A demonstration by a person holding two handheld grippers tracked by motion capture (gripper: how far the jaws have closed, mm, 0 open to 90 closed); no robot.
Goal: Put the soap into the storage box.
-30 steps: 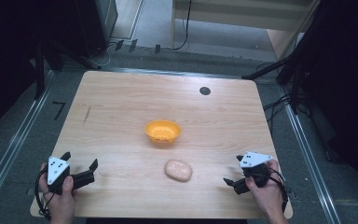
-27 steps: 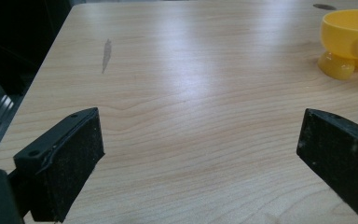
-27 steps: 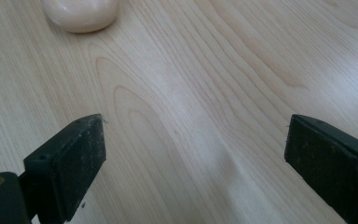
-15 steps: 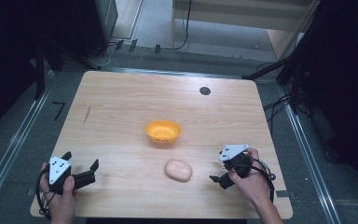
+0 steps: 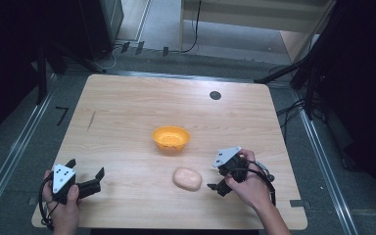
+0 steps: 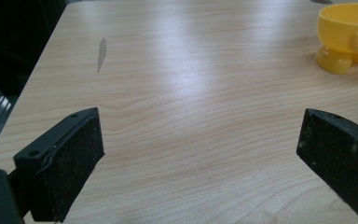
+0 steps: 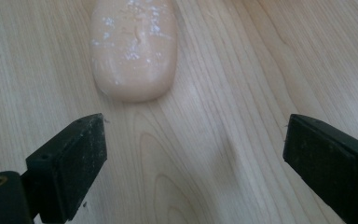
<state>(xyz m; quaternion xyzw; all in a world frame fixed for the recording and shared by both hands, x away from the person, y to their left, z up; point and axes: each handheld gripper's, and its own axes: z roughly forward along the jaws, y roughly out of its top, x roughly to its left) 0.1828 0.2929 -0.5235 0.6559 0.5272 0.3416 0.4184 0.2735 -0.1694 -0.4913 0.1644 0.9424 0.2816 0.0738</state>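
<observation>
While both jaws gape empty, we see right hand-held gripper near pinkish, maybe soap, lump; left hand-held gripper wide open too.

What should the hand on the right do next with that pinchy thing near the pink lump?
Probably slide the right gripper a little farther toward the pink lump, aiming a bit to its own left. In the right gripper view its jaws are wide open, and the lump lies just ahead on the table, off toward the left jaw, not yet between them.
</observation>
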